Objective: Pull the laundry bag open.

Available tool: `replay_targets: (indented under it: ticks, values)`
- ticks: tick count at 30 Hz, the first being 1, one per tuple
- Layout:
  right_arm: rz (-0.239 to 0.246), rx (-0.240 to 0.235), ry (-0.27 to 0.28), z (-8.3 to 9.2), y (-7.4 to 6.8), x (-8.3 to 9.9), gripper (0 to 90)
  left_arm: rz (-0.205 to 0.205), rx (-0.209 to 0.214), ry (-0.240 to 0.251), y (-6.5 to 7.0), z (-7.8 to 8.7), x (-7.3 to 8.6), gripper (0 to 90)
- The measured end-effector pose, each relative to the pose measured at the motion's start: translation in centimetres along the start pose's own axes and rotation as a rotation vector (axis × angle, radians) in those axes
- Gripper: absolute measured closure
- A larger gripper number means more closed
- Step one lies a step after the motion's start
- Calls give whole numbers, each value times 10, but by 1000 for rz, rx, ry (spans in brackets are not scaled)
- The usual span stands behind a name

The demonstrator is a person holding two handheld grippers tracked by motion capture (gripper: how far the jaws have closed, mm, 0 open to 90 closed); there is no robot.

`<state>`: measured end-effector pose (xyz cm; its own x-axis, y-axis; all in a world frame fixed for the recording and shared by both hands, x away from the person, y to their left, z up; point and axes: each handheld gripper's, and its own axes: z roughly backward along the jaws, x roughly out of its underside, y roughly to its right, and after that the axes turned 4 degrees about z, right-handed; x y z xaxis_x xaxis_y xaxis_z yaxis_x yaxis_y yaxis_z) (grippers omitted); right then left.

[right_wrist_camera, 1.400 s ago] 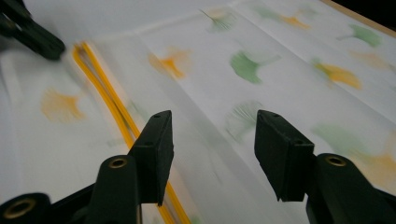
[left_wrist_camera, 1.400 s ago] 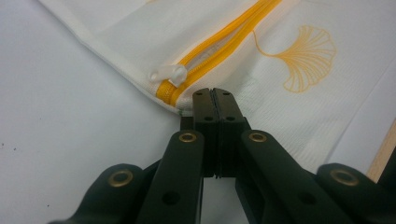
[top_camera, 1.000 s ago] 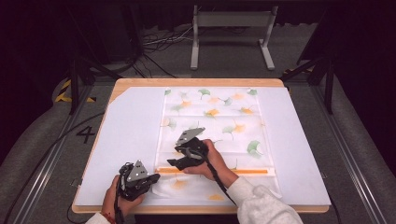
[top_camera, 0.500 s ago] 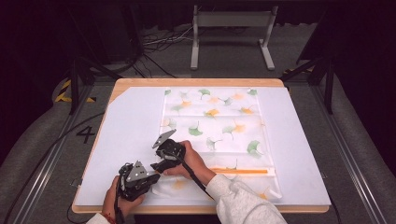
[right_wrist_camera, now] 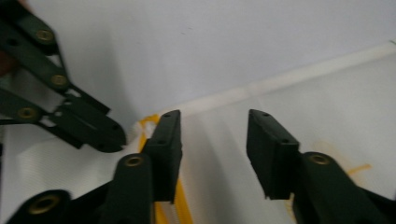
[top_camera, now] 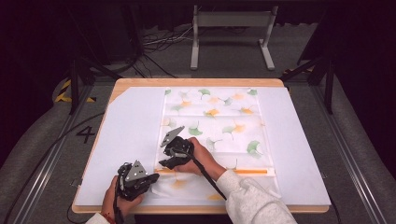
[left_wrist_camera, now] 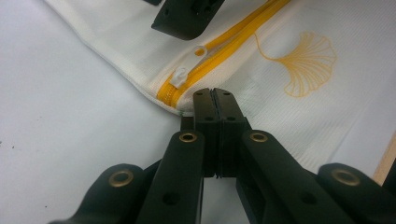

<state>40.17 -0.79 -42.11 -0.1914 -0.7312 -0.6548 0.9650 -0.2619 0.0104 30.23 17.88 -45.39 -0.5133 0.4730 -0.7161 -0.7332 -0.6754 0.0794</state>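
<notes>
Table (top_camera: pixel 299 140) carries a white sheet, and on it a flat white mesh bag (top_camera: pixel 219 126) printed with green and orange ginkgo leaves; nothing can be made out inside the bag, which lies flat. Bag's long axis runs away from the person; its yellow zipper (top_camera: pixel 247 171) runs crosswise along the near end, parallel to the table's front edge. Left gripper (top_camera: pixel 145 179) sits at the bag's near left corner, jaws closed tight on the fabric edge just below the zipper's end; in the left gripper view the corner of the bag (left_wrist_camera: pixel 280 107) lies directly ahead of the jaw tips, the zipper (left_wrist_camera: pixel 219 51) slants up and right from them, and the white slider (left_wrist_camera: pixel 180 77) sits just ahead and left of the tips. Right gripper (top_camera: pixel 164 163) is just beyond the left one, over the zipper's left end, jaws partly apart and just closing, with nothing clamped; in its own view the gripper (right_wrist_camera: pixel 212 140) straddles bag fabric (right_wrist_camera: pixel 327 102), the zipper (right_wrist_camera: pixel 180 210) passing under one jaw. That view is blurred, and the slider cannot be made out there. The person's sleeve (top_camera: pixel 252 200) covers part of the bag's near edge.
</notes>
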Motion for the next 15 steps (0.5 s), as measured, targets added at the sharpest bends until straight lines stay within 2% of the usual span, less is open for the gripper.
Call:
replay_targets:
  ticks: [1, 5, 7, 8, 11, 12, 15]
  values:
    - [0, 0, 0, 0, 0, 0, 609, 0, 0, 0, 0, 0, 0, 891]
    - [57, -70, -8, -4, -6, -5, 676, 5, 1, 4, -1, 0, 0, 891]
    - [71, -107, -17, -5, -7, -6, 689, 2, 1, 4, -1, -1, -1, 891]
    - [71, -107, -17, -5, -7, -6, 689, 2, 1, 4, -1, -1, -1, 891]
    - [120, -130, -67, -9, -10, -7, 713, -3, 1, 1, -1, -2, -1, 891]
    - [140, -145, -104, -12, -11, -9, 699, -3, 0, 1, -1, -2, -1, 891]
    - [155, -173, -129, -12, -12, -10, 708, -7, -2, 2, 0, -1, 0, 892]
